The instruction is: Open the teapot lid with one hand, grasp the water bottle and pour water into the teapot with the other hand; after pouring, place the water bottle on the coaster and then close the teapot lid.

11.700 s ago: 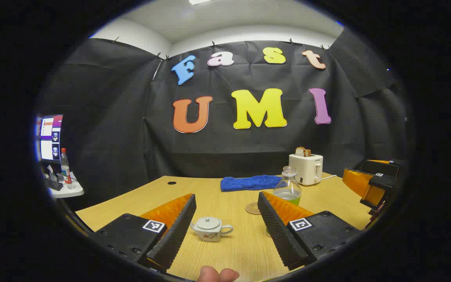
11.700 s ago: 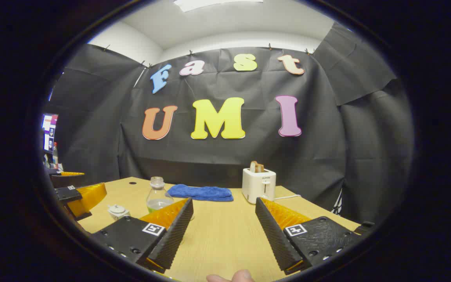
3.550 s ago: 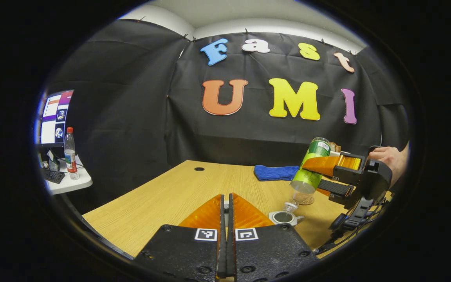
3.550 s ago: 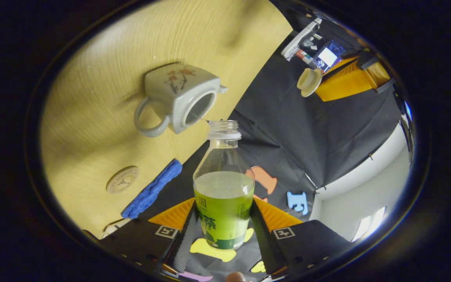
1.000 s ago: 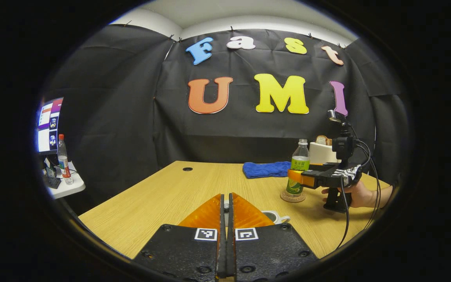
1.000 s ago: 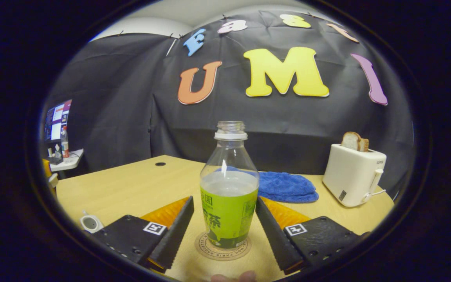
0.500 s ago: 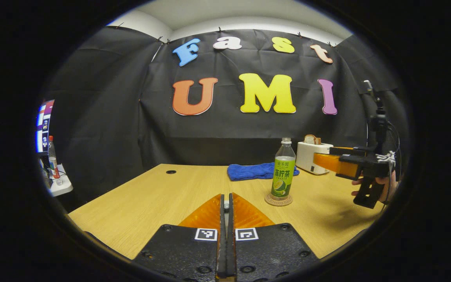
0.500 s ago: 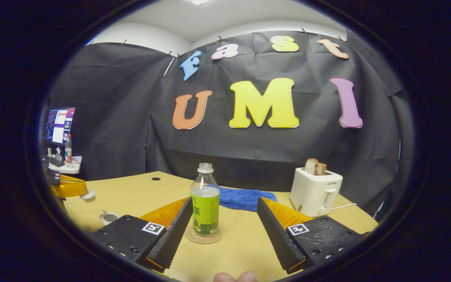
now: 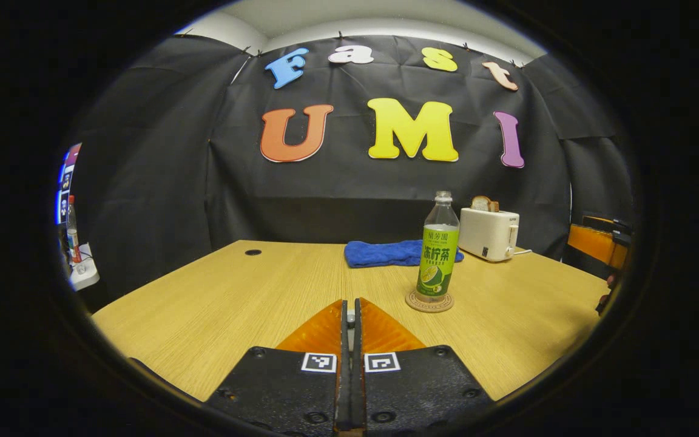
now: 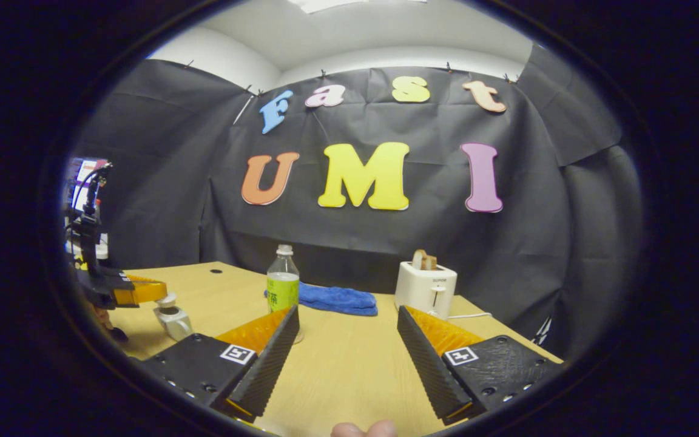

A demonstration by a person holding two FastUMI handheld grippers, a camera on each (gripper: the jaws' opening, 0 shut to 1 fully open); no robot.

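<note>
- Lid [image 10: 167,299]: held by the knob at the tips of the left hand-held gripper [image 9: 350,306], whose fingers are pressed close together. It hangs at the mouth of the teapot [image 10: 175,321]; we cannot tell whether it is seated.
- Handling: we judge the lid and teapot to be glazed ceramic, so light, stiff, slippery and easily chipped. The knob is the sensible hold, and the lid should go down level and gently.
- Bottle [image 9: 437,255]: upright on the coaster [image 9: 428,301], uncapped and part full, with nothing gripping it. We judge it thin-walled and tippable, best taken at the labelled waist.
- Right hand-held gripper [image 10: 347,309]: fingers wide apart and empty, low over the worktop [image 10: 349,364], well apart from the bottle.
- Right gripper view: here we see the teapot, the lid and the left hand-held gripper from the side, at the near left corner of the worktop.
- Left gripper view: here we see the coaster's ring under the bottle, with the towel [image 9: 386,253] and toaster [image 9: 489,233] behind.
</note>
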